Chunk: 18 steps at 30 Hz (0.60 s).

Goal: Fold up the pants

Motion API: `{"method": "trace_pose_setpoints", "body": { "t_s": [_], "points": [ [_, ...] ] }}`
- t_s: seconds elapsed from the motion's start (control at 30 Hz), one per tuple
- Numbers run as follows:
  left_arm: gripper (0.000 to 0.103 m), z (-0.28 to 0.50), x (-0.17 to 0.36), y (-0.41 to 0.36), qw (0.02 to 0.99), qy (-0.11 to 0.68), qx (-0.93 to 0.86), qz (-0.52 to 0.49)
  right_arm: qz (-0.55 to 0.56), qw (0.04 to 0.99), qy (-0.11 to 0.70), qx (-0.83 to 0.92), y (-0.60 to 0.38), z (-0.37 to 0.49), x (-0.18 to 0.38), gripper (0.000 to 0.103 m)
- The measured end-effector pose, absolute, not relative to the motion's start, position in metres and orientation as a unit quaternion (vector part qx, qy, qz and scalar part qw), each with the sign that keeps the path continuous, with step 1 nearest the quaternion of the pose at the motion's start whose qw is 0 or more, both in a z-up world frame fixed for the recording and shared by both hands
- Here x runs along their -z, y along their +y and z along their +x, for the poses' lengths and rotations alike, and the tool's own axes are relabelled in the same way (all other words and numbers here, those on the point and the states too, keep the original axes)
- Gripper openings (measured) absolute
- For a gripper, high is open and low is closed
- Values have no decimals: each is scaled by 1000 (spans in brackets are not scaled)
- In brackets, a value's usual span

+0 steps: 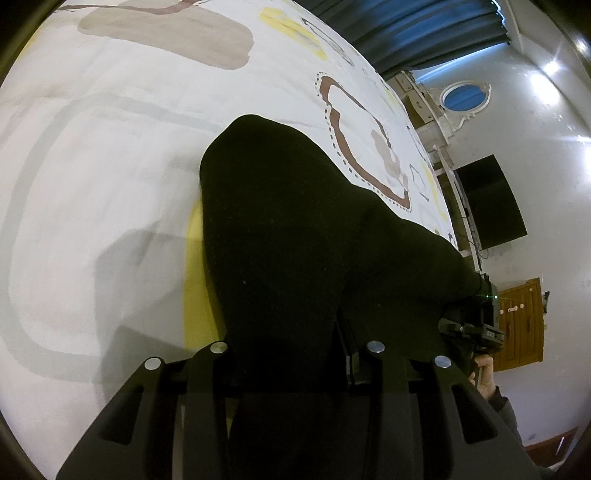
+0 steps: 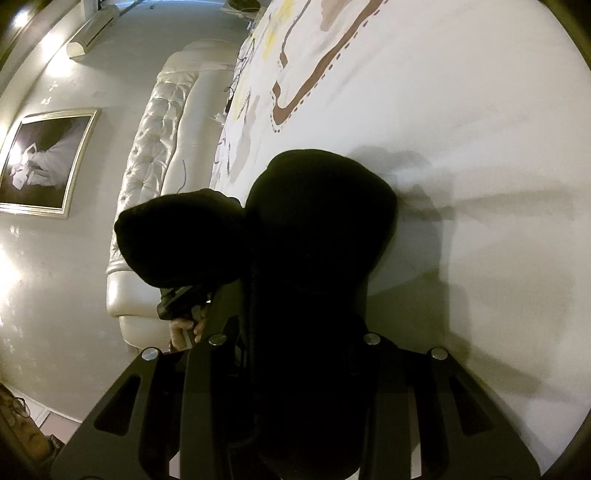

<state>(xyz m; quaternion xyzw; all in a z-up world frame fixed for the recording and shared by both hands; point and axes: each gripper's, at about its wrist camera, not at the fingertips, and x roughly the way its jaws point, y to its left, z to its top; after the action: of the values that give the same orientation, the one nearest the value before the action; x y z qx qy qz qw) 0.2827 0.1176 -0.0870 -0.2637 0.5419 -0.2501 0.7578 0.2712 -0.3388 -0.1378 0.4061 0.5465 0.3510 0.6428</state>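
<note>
Mid-fold: black pants (image 1: 295, 236) lifted off the bedspread (image 1: 110, 184), filling centre frame, pinched in left gripper (image 1: 295, 354) and right gripper (image 2: 295, 343). Next, likely lowering both edges evenly.

1. Home bedroom: patterned bedspread (image 1: 110, 155) covers the bed, white tufted headboard (image 2: 155, 147).
2. Framed picture (image 2: 44, 162), wall air conditioner (image 2: 92, 33), blue curtains (image 1: 406, 29), wall-mounted TV (image 1: 487, 203), wooden door (image 1: 521, 325).
</note>
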Motion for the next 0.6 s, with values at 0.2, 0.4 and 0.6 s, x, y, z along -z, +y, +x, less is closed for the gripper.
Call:
{"method": "trace_pose_setpoints", "body": {
  "t_s": [0.2, 0.4, 0.6],
  "points": [
    [35, 282, 87, 119, 756, 540, 253, -271, 412, 641, 545, -351, -340, 270, 137, 32],
    [37, 283, 90, 123, 753, 537, 258, -280, 414, 638, 546, -350, -339, 270, 135, 32],
    [37, 284, 91, 123, 751, 536, 261, -282, 414, 638, 546, -352, -339, 271, 134, 32]
  ]
}}
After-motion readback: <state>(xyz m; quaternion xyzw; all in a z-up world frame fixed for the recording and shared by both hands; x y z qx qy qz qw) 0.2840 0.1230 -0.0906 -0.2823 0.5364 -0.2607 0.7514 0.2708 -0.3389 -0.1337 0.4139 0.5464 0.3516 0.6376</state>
